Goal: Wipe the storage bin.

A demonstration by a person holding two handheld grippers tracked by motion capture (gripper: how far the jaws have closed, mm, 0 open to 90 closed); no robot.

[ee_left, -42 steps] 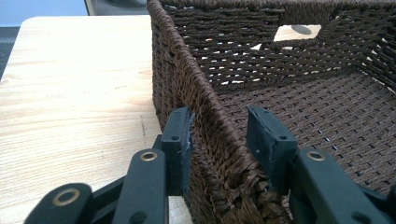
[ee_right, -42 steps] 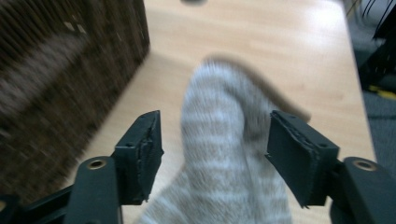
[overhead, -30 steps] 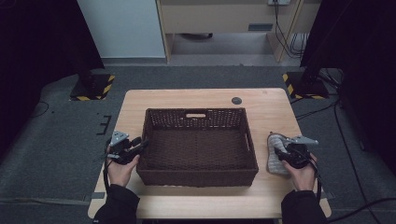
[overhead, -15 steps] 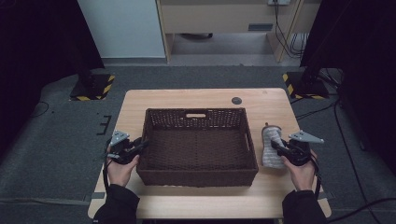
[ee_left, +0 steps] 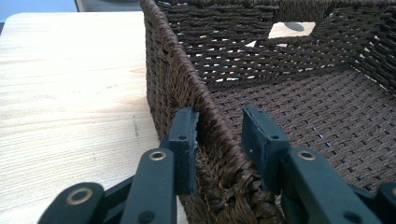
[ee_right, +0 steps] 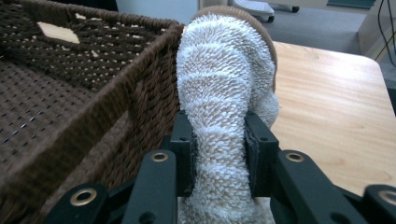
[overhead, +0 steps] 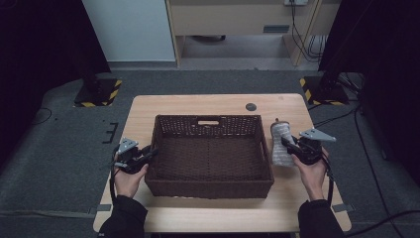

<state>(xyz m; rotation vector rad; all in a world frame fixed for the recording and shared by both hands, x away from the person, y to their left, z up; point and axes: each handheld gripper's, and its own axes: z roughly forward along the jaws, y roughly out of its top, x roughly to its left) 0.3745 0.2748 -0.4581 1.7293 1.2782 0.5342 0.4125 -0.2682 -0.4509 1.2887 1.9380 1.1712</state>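
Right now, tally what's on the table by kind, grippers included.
Wicker basket: 1
Fuzzy sock: 1
Dark round disc: 1
Grippers: 2, left gripper on the basket's wall, right gripper shut on the sock
Total: 5

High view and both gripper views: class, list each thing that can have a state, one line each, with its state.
Left gripper: jaws astride the basket's left wall, having just closed.
Right gripper: shut on the sock.
Sock: held off the table, beside the basket's right wall.
Basket: upright on the table, nothing in it.
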